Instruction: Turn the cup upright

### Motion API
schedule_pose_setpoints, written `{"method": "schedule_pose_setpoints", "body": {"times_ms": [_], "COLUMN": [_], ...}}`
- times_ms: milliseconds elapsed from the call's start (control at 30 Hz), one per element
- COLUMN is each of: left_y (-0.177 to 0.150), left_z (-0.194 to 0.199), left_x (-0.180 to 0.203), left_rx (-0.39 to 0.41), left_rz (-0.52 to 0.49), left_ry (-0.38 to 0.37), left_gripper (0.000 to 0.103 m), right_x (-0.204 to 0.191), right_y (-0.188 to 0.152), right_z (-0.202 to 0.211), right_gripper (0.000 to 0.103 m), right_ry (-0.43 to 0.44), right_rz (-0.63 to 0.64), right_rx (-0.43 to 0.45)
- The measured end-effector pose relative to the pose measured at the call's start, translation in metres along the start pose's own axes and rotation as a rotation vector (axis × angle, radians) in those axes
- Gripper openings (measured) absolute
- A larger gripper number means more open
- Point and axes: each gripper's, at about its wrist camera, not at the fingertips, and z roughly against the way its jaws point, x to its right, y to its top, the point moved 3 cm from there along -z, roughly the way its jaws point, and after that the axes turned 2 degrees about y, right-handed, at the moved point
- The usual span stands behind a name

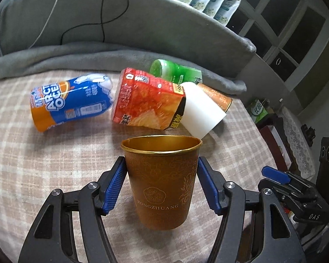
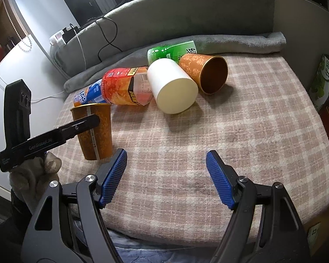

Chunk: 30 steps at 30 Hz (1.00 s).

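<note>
A brown paper cup with a gold rim [image 1: 162,184] stands upright on the checked cushion, mouth up. My left gripper [image 1: 161,168] has its blue pads on both sides of the cup, touching or very close to its walls. The same cup [image 2: 94,131] shows at the left of the right wrist view with a left finger [image 2: 81,125] against it. My right gripper [image 2: 166,173] is open and empty, low over the cushion's front, to the right of that cup. A second brown cup [image 2: 206,74] and a white cup [image 2: 173,85] lie on their sides further back.
A red bottle [image 1: 149,98], a blue-orange bottle [image 1: 70,100] and a green bottle [image 1: 175,72] lie on their sides behind the cup. A grey folded blanket [image 1: 98,54] and sofa back [image 2: 186,15] rise at the far edge. Boxes [image 2: 322,81] stand off the right side.
</note>
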Motion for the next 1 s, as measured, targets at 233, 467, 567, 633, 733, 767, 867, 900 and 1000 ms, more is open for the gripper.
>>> {"method": "schedule_pose_setpoints", "body": {"times_ms": [233,467,567,633,733,767,867,900,1000], "left_y": [0.004,-0.003,-0.007,-0.009,-0.012,-0.013,-0.017,-0.018,-0.021], "left_z": [-0.006,-0.014,-0.014,-0.013,-0.009,-0.008,-0.004,-0.003,0.000], "left_x": [0.009,0.010,0.010,0.011,0.013,0.013,0.013,0.013,0.013], "left_rx": [0.108,0.178,0.185,0.189,0.188,0.186,0.178,0.175,0.165], "left_rz": [-0.066,-0.111,-0.121,-0.133,-0.144,-0.144,-0.138,-0.136,-0.132], "left_ry": [0.050,0.102,0.107,0.113,0.118,0.118,0.113,0.109,0.098], "left_gripper": [0.065,0.064,0.064,0.064,0.064,0.064,0.064,0.064,0.064], "right_x": [0.001,0.003,0.002,0.002,-0.002,-0.003,-0.007,-0.008,-0.012], "right_y": [-0.001,-0.003,-0.003,-0.003,-0.003,-0.003,-0.003,-0.003,-0.003], "right_z": [0.002,0.003,0.003,0.002,0.001,0.001,-0.001,-0.001,-0.002], "right_gripper": [0.077,0.077,0.077,0.077,0.077,0.077,0.077,0.077,0.077], "right_ry": [0.001,-0.001,-0.005,-0.008,-0.018,-0.020,-0.017,-0.018,-0.018], "right_rz": [-0.005,-0.008,-0.001,0.002,0.016,0.021,0.030,0.033,0.042], "right_rx": [0.000,0.002,0.006,0.010,0.015,0.017,0.016,0.017,0.017]}}
